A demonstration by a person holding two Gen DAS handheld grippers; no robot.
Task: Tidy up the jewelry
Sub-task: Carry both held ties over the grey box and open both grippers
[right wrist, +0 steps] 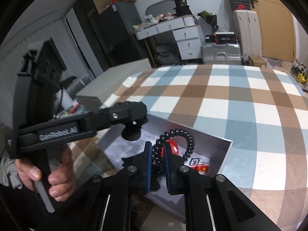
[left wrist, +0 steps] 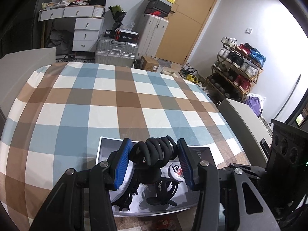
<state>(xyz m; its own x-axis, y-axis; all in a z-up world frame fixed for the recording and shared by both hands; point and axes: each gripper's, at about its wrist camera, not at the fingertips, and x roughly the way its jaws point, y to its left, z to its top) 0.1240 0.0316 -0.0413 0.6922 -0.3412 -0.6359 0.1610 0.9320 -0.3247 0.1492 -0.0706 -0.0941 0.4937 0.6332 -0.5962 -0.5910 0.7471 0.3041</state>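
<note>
A large black claw hair clip [left wrist: 154, 154] is clamped between the blue pads of my left gripper [left wrist: 154, 144], just above an open grey box [left wrist: 103, 150]. In the box lie another black claw clip [left wrist: 165, 190], a round printed tin [left wrist: 176, 171] and a white round piece [left wrist: 123, 184]. In the right wrist view my right gripper [right wrist: 158, 154] is shut on a black spiral hair tie [right wrist: 184, 134] over the same box [right wrist: 225, 154]. A red object [right wrist: 174, 147] and a printed item [right wrist: 199, 164] lie behind it. A hand [right wrist: 53, 177] holds the left gripper's body [right wrist: 57, 132] at the left.
The box sits on a table with a blue, brown and white chequered cloth [left wrist: 119, 100]. Grey blocks stand at the table's sides [left wrist: 244, 119] [right wrist: 115, 80]. Beyond the table are suitcases [left wrist: 115, 52], a white drawer desk [left wrist: 84, 30], a shoe rack [left wrist: 236, 71] and a wooden door [left wrist: 190, 19].
</note>
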